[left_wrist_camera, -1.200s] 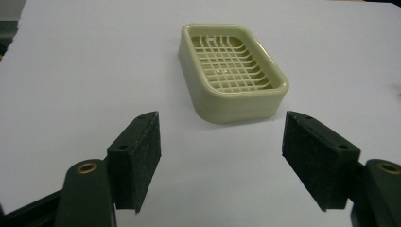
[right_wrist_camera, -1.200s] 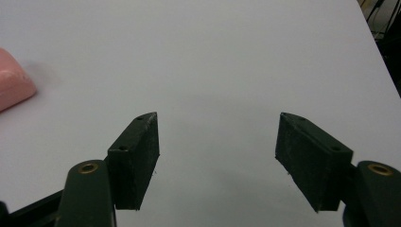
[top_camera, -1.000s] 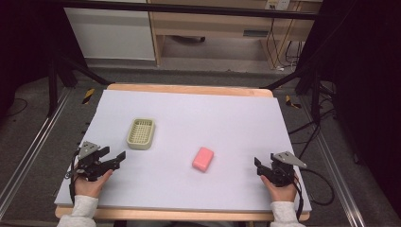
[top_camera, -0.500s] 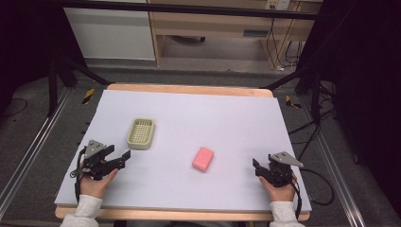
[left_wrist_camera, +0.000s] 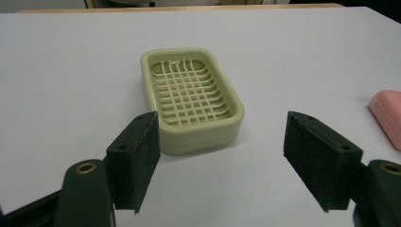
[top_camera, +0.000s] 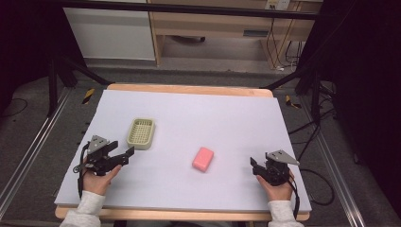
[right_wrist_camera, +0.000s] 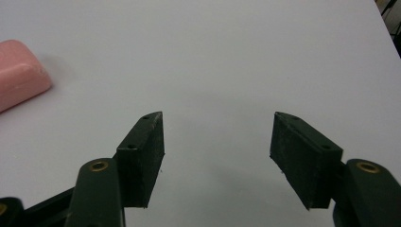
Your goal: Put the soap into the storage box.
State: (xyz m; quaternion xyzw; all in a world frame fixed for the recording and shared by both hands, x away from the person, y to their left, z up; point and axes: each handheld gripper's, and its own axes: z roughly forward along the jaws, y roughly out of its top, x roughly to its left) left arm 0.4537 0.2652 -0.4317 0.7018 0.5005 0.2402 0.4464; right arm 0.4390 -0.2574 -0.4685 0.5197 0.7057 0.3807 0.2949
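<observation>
A pale green soap dish (top_camera: 141, 132) with a grid bottom lies empty on the left half of the white table top. In the left gripper view the soap dish (left_wrist_camera: 191, 97) sits just beyond the jaws. A pink soap bar (top_camera: 203, 158) lies near the table's middle, apart from the dish; it also shows at the edge of both gripper views (left_wrist_camera: 387, 116) (right_wrist_camera: 19, 75). My left gripper (top_camera: 126, 155) (left_wrist_camera: 222, 124) is open, low over the table, pointing at the dish's near end. My right gripper (top_camera: 254, 166) (right_wrist_camera: 218, 120) is open over bare table, right of the soap.
The white sheet (top_camera: 227, 118) covers a wooden table whose edge (top_camera: 189, 89) shows at the back. Dark stands (top_camera: 61, 71) and cables (top_camera: 312, 127) flank the table on the floor. A wooden cabinet (top_camera: 213, 23) stands behind.
My left gripper has moved slightly right and forward, closer to the soap dish. The right gripper has edged a little left. The soap and the dish have stayed where they were.
</observation>
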